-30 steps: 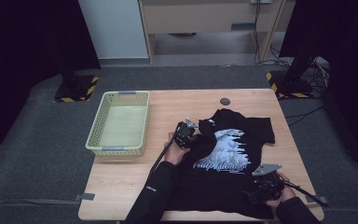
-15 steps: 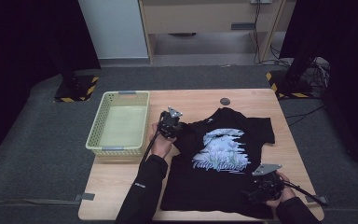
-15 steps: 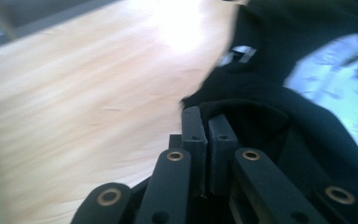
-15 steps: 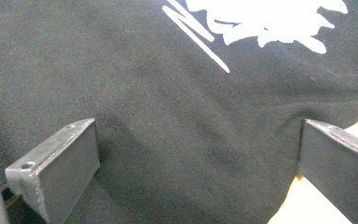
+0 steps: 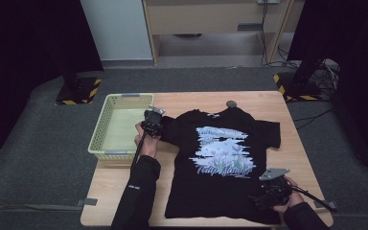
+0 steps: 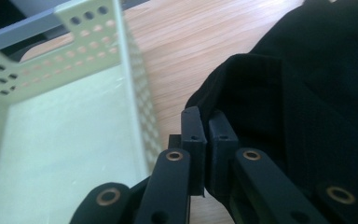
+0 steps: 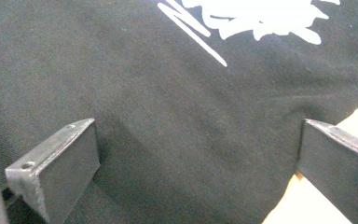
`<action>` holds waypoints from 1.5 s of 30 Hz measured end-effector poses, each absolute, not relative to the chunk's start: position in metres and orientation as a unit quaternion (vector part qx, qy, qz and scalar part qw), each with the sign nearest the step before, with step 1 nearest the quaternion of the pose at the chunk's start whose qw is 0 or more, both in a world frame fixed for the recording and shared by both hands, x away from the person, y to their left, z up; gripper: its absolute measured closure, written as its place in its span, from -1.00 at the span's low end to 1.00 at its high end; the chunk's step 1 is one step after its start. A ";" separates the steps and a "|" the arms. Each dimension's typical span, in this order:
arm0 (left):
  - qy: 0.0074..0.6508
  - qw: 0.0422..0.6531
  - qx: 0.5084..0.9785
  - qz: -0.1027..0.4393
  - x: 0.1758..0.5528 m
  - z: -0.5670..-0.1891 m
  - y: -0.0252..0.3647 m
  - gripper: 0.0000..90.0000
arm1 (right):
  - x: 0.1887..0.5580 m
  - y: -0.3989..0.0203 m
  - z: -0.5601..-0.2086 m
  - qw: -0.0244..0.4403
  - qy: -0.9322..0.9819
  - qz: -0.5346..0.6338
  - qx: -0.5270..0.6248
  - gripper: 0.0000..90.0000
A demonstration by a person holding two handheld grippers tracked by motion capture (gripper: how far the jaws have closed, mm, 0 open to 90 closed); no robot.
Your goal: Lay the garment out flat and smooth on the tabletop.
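Black jaws of the left gripper (image 6: 204, 140) are pinched tight on the sleeve (image 6: 242, 88) of the black T-shirt (image 5: 220, 163), the fabric bunched between the pads in the left gripper view. From the high view that left gripper (image 5: 152, 123) sits left of centre, holding the sleeve stretched out toward the pale green basket (image 5: 106, 143), whose perforated wall stands just beside it. Everything else of the shirt lies spread flat, print up, over the middle of the wooden table (image 5: 191, 101). Down at the lower right, the right gripper (image 5: 269, 192) rests by the hem, and in its own view the right gripper's (image 7: 196, 172) jaws stand wide apart over the cloth. Whether those pads touch the fabric is hard to make out. A small dark disc (image 5: 231, 103) sits above the collar.
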State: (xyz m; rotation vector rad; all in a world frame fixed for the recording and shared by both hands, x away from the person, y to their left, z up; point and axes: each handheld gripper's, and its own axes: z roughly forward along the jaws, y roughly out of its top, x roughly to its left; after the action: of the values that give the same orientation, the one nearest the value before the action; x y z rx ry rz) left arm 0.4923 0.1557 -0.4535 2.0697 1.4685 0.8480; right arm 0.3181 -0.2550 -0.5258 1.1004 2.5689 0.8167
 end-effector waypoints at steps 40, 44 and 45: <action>0.520 0.312 0.763 0.223 0.516 -0.531 0.088 -0.32 | 0.322 -0.256 -0.526 0.111 0.880 0.278 0.369 -0.99; 0.525 0.308 0.759 0.230 0.522 -0.531 0.092 -0.33 | 0.326 -0.258 -0.526 0.112 0.879 0.277 0.370 -0.99; 0.526 0.309 0.758 0.231 0.523 -0.531 0.094 -0.34 | 0.327 -0.258 -0.526 0.113 0.878 0.278 0.372 -0.99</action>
State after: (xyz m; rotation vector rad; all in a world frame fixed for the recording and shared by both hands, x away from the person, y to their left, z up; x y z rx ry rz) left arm 0.5227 0.0936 -0.5312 2.0037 1.3891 0.6095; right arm 0.3273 -0.2579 -0.5257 1.0920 2.5779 0.8148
